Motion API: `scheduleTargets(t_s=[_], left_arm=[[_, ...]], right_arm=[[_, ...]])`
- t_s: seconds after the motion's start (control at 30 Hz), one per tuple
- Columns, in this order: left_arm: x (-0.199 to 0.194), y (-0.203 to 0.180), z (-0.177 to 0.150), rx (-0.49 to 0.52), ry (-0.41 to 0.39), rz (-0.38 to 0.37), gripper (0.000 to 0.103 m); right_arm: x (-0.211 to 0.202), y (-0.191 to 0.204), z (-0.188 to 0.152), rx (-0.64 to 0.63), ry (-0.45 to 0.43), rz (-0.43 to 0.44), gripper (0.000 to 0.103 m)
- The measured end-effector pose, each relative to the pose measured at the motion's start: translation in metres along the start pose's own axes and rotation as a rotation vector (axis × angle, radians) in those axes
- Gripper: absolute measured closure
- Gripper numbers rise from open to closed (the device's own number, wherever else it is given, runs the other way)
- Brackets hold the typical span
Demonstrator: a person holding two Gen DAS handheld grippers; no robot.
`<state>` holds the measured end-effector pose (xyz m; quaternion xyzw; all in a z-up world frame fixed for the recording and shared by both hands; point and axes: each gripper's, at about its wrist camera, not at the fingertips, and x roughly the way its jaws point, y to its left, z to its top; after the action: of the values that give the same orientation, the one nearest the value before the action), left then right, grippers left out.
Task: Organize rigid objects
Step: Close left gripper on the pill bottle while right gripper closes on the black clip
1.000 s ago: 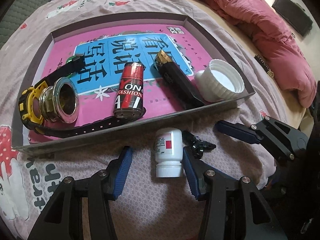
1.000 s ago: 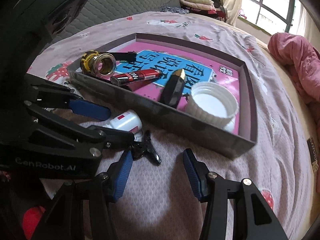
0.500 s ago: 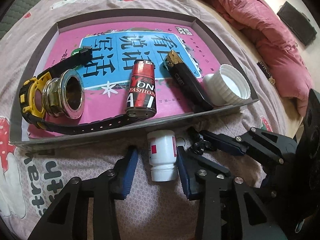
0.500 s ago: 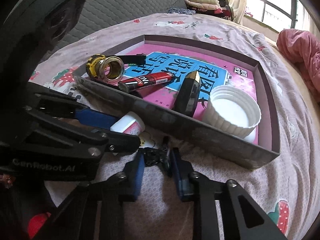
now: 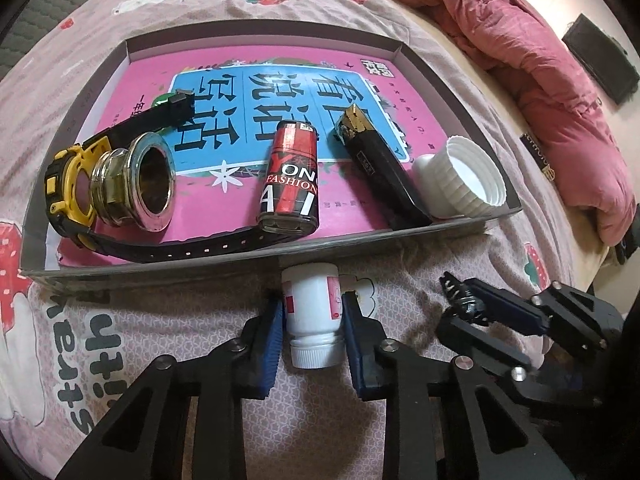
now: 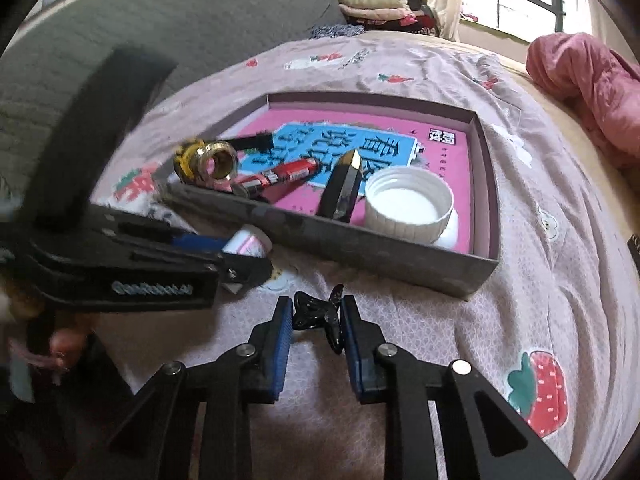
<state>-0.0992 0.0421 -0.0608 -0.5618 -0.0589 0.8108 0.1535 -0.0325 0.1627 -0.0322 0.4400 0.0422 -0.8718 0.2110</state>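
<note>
Left wrist view, bottom centre: the left gripper (image 5: 312,332) is closing its jaws on the small white plastic bottle with a pink label (image 5: 313,312), which lies on its side on the mauve strawberry-print bedsheet (image 5: 120,340), cap towards the camera, base just short of the near wall of the shallow grey cardboard box lid with a pink printed floor (image 5: 160,270); the blue pads (image 5: 273,340) flank the bottle's sides closely, though I cannot tell if they press yet. Inside the box, from left to right: a black-and-yellow wristwatch (image 5: 70,184) with a shiny brass-and-chrome threaded fitting (image 5: 138,182) lying against it, a red and black cylindrical can (image 5: 292,178) on its side, a long black bar with a gold tip (image 5: 378,172), and a wide white ribbed screw cap (image 5: 466,182) in the lower right corner. Right wrist view, lower centre: the right gripper (image 6: 316,322) is pinching a small black plastic clip (image 6: 318,316) tight between its pads, above the sheet, just in front of the box. A pink quilt (image 5: 540,72) is bunched at upper right.
</note>
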Motion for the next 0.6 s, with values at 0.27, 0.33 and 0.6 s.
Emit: scheduleTargets(t_s=[0.27, 0.33, 0.6], left_arm=[[-0.016, 0.008, -0.008, -0.022, -0.020, -0.024, 0.075], [-0.021, 0.008, -0.008, -0.020, -0.027, -0.028, 0.075], [-0.041, 0.004, -0.007, -0.006, -0.067, -0.034, 0.075]], right_arm=[[-0.012, 0.015, 0.005, -0.021, -0.029, 0.016, 0.078], [-0.015, 0.016, 0.007, -0.023, -0.042, 0.013, 0.078], [-0.028, 0.017, 0.015, -0.006, -0.093, 0.016, 0.078]])
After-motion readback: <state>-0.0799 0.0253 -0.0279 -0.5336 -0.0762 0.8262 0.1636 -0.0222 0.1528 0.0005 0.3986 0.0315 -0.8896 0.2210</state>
